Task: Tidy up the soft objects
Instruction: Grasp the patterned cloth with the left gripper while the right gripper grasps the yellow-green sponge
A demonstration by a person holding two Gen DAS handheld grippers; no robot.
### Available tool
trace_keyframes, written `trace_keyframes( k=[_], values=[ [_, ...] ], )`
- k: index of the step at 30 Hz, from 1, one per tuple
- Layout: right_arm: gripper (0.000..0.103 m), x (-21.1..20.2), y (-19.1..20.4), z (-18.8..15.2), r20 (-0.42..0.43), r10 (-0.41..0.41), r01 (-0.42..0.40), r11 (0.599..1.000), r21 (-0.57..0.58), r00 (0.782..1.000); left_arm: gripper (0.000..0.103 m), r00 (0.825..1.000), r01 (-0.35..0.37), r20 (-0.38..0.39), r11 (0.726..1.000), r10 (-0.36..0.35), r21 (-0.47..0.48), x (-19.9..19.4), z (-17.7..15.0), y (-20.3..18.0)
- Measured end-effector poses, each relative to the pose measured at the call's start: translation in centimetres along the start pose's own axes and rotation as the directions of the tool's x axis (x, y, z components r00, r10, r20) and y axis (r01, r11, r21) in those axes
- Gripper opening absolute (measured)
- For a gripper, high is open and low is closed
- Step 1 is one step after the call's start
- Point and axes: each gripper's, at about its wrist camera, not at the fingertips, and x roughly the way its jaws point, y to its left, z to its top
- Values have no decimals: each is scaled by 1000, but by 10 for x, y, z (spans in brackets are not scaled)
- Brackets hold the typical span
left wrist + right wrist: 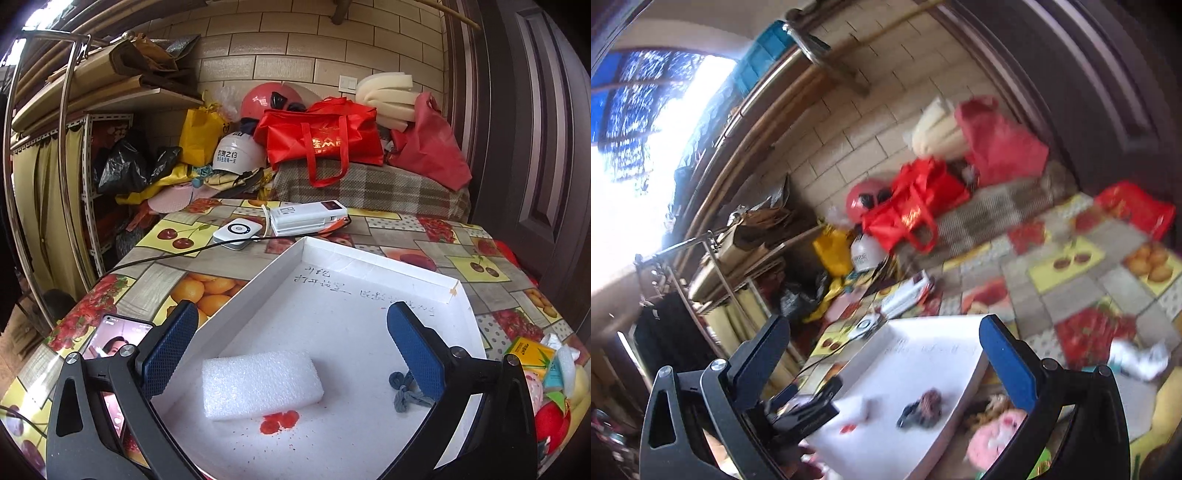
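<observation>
Foam block [263, 384] lies in white tray [236, 310] beside grey cloth [404, 391]; both grippers wide, empty.

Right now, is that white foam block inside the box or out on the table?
Inside. The foam block lies flat on the floor of the white box, within its walls.

The white helmet [236, 155] carries Chinese characters "玫瑰之约"; the white tray [369, 258] bears handwritten Chinese, partly "打开"; the red bag's [325, 140] gold lettering is unreadable.
</observation>
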Motion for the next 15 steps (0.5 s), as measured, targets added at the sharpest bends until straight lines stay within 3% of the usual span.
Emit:
trace_keyframes(
  k=[4, 9, 12, 15],
  values=[
    [103, -32, -9, 1, 105, -42, 46, 998, -31, 994, 103, 1000, 13, 2, 1000, -13, 10, -1, 0, -3],
    [103, -61, -22, 4, 162, -197, 218, 968, -122, 967, 103, 999, 46, 21, 999, -46, 22, -5, -1, -6],
    [103, -75, -43, -1, 136, -309, 328, 932, -151, 941, 103, 992, 118, 39, 993, -119, 21, -12, 0, -9],
    [103, -86, -68, -7, 101, -376, 388, 910, -145, 921, 103, 967, 255, 13, 966, -256, 44, -21, -1, -19]
  ],
)
